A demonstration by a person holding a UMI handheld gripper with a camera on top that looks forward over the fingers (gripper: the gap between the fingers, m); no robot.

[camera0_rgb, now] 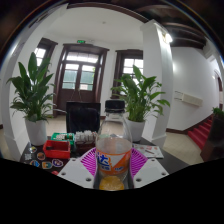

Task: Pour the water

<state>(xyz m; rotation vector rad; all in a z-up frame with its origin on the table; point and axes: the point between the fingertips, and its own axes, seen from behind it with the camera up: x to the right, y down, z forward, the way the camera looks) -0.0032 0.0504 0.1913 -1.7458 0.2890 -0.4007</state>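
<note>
The claw (113, 172) is pointing forward over the table (172, 158), and a clear plastic bottle (113, 143) is standing upright between its two fingers. The bottle is carrying a white cap and a blue, white and orange label, and an orange-tinted drink is filling most of it. The magenta pads (97, 171) are showing at either side of the bottle's lower part, close against it, but whether they are actually pressing on it or leaving a slight gap I cannot tell; the bottle's base is hidden, so I also cannot tell whether it is resting on the table.

Just beyond the bottle, to the left, a cluster of small items is sitting on the table: a green packet (62, 137), a can-like container (85, 138) and some round red and blue caps (47, 160), too small to name more exactly. A black monitor or chair back (82, 116) is standing behind them.

Farther back, two leafy plants in white pots are flanking the scene, one at the left (32, 92) and one at the right (140, 97). Dark-framed glass doors (79, 77) are letting daylight into the white-walled room, and a white pillar (157, 62) is rising beside the right plant.
</note>
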